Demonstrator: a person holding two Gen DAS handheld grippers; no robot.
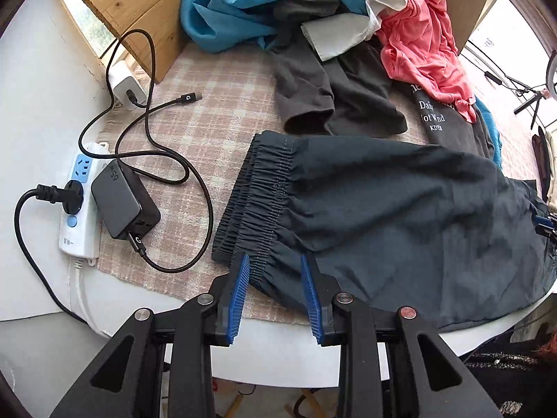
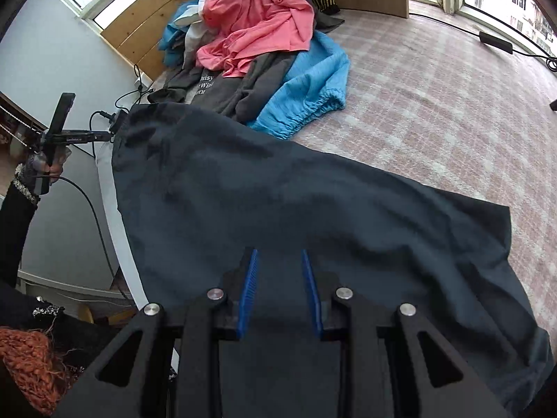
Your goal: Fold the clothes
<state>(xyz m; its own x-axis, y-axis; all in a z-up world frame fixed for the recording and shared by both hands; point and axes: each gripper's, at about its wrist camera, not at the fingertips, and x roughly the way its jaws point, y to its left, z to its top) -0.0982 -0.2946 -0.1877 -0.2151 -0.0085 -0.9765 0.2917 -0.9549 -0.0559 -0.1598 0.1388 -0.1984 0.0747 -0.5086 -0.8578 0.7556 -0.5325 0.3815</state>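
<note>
Dark navy shorts (image 1: 400, 216) with an elastic waistband (image 1: 257, 195) lie flat on the checked pink blanket, waistband to the left. My left gripper (image 1: 275, 261) is open, its blue-padded jaws straddling the near corner of the waistband. In the right wrist view the same shorts (image 2: 296, 202) spread across the blanket. My right gripper (image 2: 280, 257) is open just above the fabric at the leg end, holding nothing. The right gripper's tip also shows in the left wrist view (image 1: 544, 224) at the shorts' far right edge.
A pile of clothes lies behind: pink garment (image 1: 421, 35), blue garment (image 1: 226, 10), grey printed shirt (image 1: 442, 122), blue shorts (image 2: 306, 94). A power strip (image 1: 78, 202) with black charger (image 1: 123, 205) and cables lies left. Wooden headboard (image 1: 139, 7) behind. The bed's edge is near.
</note>
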